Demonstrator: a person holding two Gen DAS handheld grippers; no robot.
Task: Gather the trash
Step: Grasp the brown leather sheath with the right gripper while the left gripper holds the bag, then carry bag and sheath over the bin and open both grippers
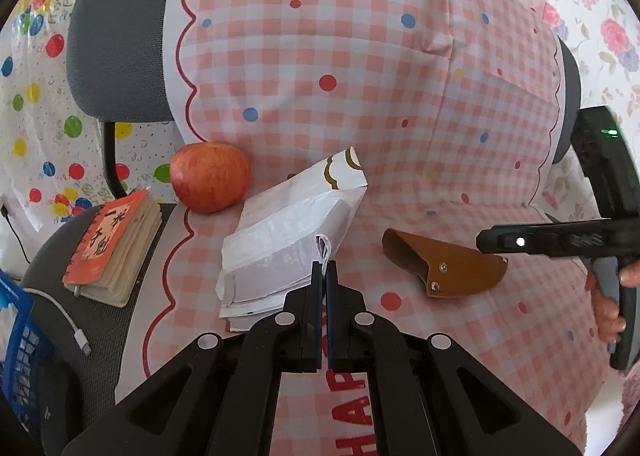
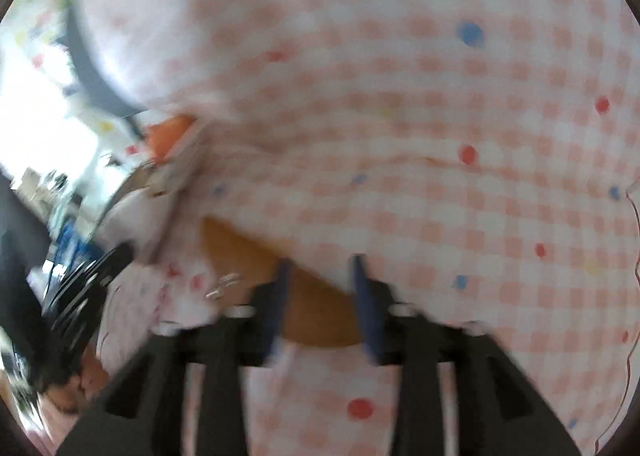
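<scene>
Surface: pink-checked cloth [image 1: 360, 68] with coloured dots, draped over the grey chair [image 1: 116, 56] — that's my whole field of play.
Left gripper [image 1: 325, 268]: nearest to me, jaws pressed together, and right at their tips is a fold of the white plastic bag [image 1: 288, 232]; it looks pinched, so I judge I'm holding the bag's edge.
White plastic bag: lying flat on the cloth just past my left tips, long axis running from near-left up to far-right, gold-trimmed corner at the far end.
Right gripper [image 2: 322, 288]: jaws standing apart with nothing clamped, view badly smeared, so I won't swear to fine detail.
Brown leather piece [image 2: 288, 292]: directly under and beyond my right jaws; in the left wrist view it sits on the cloth to the right of the bag, apart from it.
Long axis of the piece: in the right wrist view it slants from upper left down to lower right across the gap, both fingers over it.
Nearer hand: the right, clearly; my left is busy on the bag.
Farther back: apple [image 1: 210, 182] and orange notebook [image 1: 114, 244], left of the bag, not trash by my reckoning.
</scene>
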